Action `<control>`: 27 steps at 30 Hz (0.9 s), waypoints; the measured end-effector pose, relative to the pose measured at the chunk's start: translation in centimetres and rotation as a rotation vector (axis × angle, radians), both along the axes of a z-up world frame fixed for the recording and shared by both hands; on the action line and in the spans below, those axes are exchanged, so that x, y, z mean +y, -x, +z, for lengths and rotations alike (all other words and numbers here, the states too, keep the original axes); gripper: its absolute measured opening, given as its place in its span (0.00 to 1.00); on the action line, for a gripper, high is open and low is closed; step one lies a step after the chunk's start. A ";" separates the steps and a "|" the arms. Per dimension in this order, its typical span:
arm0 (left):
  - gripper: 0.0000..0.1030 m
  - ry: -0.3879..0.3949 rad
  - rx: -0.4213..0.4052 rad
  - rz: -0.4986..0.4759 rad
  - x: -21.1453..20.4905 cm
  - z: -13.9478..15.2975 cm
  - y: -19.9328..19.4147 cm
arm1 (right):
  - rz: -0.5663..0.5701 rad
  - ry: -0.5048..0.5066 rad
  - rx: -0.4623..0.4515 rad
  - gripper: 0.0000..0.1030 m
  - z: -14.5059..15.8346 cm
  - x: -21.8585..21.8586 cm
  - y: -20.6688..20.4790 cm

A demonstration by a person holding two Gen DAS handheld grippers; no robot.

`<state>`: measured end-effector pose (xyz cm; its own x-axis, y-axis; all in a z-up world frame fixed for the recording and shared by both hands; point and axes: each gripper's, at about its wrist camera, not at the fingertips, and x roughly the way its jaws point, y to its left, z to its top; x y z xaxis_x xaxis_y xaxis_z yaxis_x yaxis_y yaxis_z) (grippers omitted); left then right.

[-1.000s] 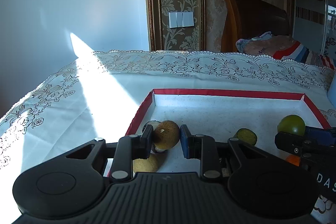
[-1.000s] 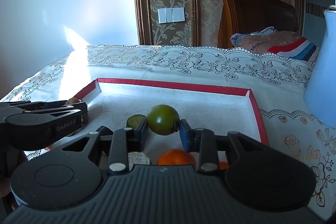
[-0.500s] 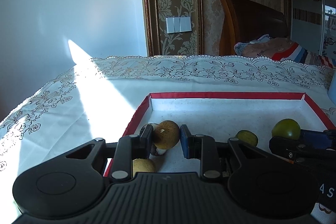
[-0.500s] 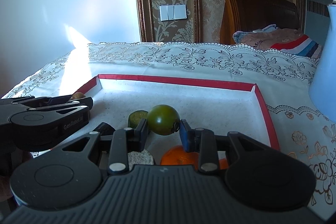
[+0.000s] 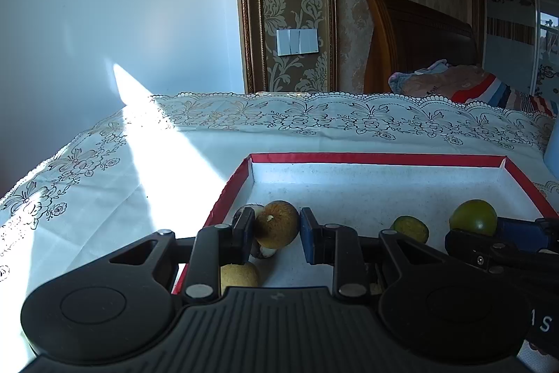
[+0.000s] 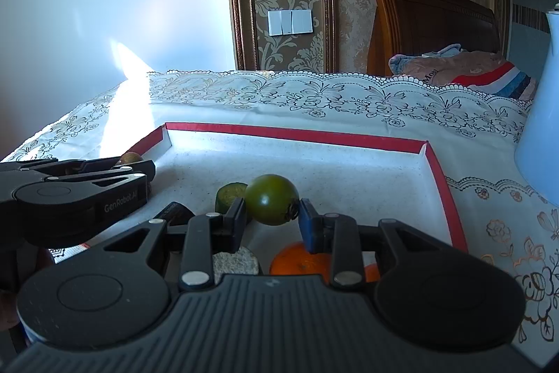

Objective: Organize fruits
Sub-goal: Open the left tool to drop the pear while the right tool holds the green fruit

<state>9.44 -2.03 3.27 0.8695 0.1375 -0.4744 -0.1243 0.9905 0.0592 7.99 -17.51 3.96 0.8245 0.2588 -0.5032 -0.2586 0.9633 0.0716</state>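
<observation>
Now my left hand-held gripper [image 5: 276,229] grips brown fruit [image 5: 276,228]; right hand-held gripper [image 6: 271,214] grips green tomato [image 6: 270,199], both above tray [image 6: 440,177].

tray [image 5: 377,159]: on the counter [image 5: 195,163], at its 3 o'clock half
left tool [image 5: 276,229]: over the tray's 7 o'clock corner, closed on a round fruit [image 5: 276,223]
fruits under left tool: one at 6 o'clock [image 5: 239,274], another just behind at 9 o'clock [image 5: 248,208]
right tool [image 6: 271,210]: at the tray's 5 o'clock, closed on a tomato [image 6: 271,199]
small fruit [image 6: 229,194]: in the tray, at 9 o'clock of the tomato
orange [image 6: 297,263]: in the tray, below the right tool
jug [image 6: 539,114]: on the counter, at 3 o'clock of the tray
</observation>
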 end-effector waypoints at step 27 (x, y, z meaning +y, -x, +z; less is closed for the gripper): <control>0.30 -0.004 0.030 0.011 0.0 -0.5 -0.2 | 0.000 0.019 0.008 0.30 -0.7 0.3 -0.2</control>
<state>9.62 -2.01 2.80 0.8533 0.1487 -0.4997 -0.1332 0.9888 0.0669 8.20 -17.23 3.30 0.8207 0.2492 -0.5142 -0.2580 0.9645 0.0557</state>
